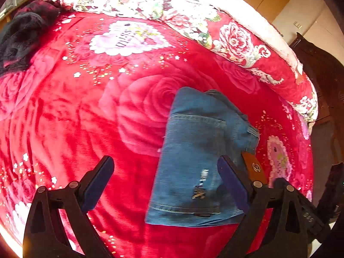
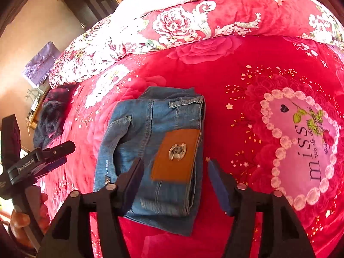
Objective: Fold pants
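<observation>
On the red rose blanket (image 2: 215, 68), folded jeans (image 2: 154, 150) lie free; your left gripper (image 1: 165, 172) and right gripper (image 2: 175, 172) both gape empty.

Bright warm light, fisheye-warped edges, slight blur.

Both wrist cams tilt steeply down at the bed (image 1: 64, 129), fairly close. Left view has the jeans (image 1: 193, 150) lower center-right; right view has the jeans (image 2: 154, 146) dead center. Shared: jeans, red blanket, and the left gripper (image 2: 58, 154) at right view's left edge.
</observation>
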`<state>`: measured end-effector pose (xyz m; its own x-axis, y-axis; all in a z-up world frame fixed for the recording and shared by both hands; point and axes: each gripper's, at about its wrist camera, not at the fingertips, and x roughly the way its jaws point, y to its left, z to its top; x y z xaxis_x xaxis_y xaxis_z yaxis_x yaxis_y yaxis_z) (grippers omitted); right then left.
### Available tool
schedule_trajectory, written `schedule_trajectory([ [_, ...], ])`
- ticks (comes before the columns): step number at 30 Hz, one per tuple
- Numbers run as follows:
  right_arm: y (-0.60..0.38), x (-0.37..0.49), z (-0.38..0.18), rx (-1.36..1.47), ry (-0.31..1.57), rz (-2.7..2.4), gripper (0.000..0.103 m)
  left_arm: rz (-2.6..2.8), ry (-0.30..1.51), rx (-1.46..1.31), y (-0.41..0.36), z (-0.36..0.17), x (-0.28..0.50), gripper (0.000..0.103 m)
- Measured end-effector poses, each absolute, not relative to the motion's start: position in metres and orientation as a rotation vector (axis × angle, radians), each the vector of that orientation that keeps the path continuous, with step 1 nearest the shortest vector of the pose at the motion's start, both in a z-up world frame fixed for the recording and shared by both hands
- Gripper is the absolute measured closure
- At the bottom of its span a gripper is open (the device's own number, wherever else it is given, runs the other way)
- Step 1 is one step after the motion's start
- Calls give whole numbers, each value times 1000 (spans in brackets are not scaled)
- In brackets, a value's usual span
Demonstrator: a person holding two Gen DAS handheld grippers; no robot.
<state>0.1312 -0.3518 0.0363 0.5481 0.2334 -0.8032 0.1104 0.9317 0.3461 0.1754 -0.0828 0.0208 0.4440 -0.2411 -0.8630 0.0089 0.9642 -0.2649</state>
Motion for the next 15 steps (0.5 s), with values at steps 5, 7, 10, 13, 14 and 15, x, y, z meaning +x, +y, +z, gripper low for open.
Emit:
schedule_trajectory([
  [5,-347,90,39,311,958,8,13,-35,1004,-6,-92,19,135,5],
  [7,-342,66,41,264,935,-36,11,-35,986,-3,-91,20,119,5],
  [10,-330,35,39,173,940,-71,10,-25,980,-24,-94,22,100,5],
  [13,-317,10,51,76,883,-102,10,56,969,43,-98,22,85,5],
  [14,-313,2,59,44,860,-126,10,91,962,69,-99,20,80,5],
  [15,-311,-5,66,20,835,-160,3,110,955,88,-99,19,76,5],
])
